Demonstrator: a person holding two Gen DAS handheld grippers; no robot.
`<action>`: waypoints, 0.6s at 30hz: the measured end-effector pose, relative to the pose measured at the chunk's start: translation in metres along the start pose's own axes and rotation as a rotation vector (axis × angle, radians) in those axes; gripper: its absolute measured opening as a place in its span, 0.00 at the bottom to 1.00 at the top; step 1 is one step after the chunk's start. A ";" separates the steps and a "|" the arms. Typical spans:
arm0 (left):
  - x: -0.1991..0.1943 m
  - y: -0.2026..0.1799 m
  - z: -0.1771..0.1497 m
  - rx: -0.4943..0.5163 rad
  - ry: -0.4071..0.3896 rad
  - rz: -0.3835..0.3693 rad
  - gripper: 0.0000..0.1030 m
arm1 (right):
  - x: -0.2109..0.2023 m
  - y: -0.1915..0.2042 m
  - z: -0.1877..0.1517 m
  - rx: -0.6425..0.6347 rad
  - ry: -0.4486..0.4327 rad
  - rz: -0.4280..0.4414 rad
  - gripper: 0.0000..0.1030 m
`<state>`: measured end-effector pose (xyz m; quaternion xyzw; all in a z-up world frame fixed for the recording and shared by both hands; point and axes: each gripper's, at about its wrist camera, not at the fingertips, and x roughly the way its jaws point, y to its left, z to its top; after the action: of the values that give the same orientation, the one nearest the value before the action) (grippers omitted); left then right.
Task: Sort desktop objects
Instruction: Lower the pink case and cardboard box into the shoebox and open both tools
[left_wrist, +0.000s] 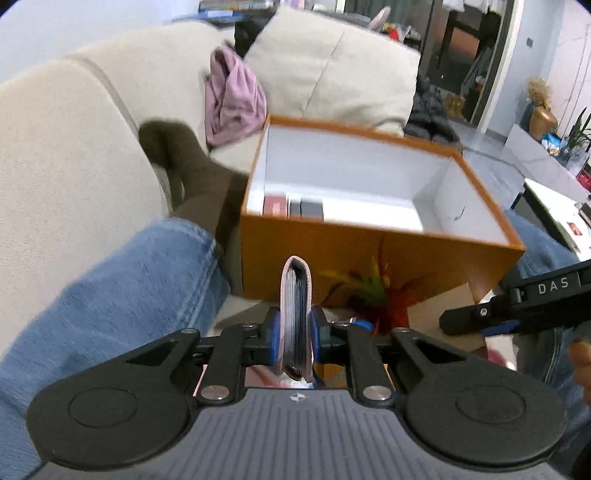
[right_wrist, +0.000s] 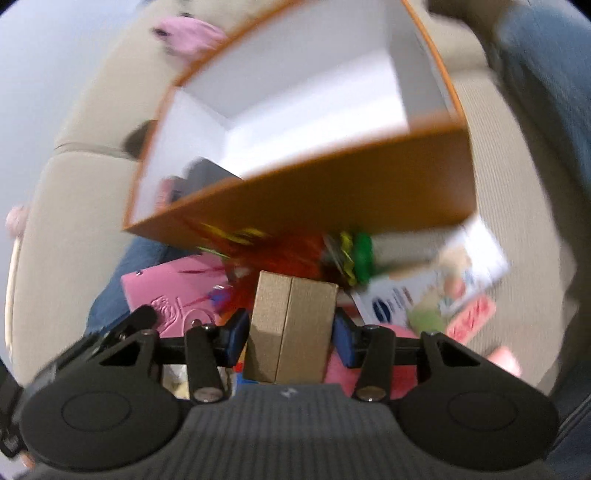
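My left gripper (left_wrist: 295, 332) is shut on a pink card holder (left_wrist: 295, 295) full of cards, held upright on its edge, just in front of an open orange box (left_wrist: 314, 236) with a white inside. Red and dark flat items (left_wrist: 293, 206) lie in the box's near left corner. My right gripper (right_wrist: 290, 332) is shut on a small brown cardboard box (right_wrist: 291, 325), below the same orange box (right_wrist: 332, 199). The right gripper (left_wrist: 491, 314) also shows at the right edge of the left wrist view.
The box stands on a beige sofa (left_wrist: 74, 147) beside a leg in jeans (left_wrist: 110, 288). A pink cloth (left_wrist: 232, 99) lies on the sofa back. Colourful feathers (right_wrist: 280, 254), a pink book (right_wrist: 173, 291) and a printed leaflet (right_wrist: 436, 288) lie in front of the box.
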<state>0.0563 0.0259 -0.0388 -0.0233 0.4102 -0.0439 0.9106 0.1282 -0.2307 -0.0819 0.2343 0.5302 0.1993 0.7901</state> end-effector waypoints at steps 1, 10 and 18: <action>-0.006 0.000 0.003 0.000 -0.013 -0.012 0.18 | -0.005 0.006 0.001 -0.035 -0.027 0.000 0.49; -0.062 -0.016 0.061 0.034 -0.199 -0.132 0.18 | -0.058 0.051 0.044 -0.264 -0.265 0.069 0.49; -0.011 -0.040 0.112 0.067 -0.173 -0.173 0.17 | -0.040 0.055 0.078 -0.293 -0.334 -0.052 0.49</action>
<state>0.1307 -0.0117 0.0469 -0.0317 0.3249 -0.1337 0.9357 0.1832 -0.2210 0.0054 0.1332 0.3631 0.2121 0.8975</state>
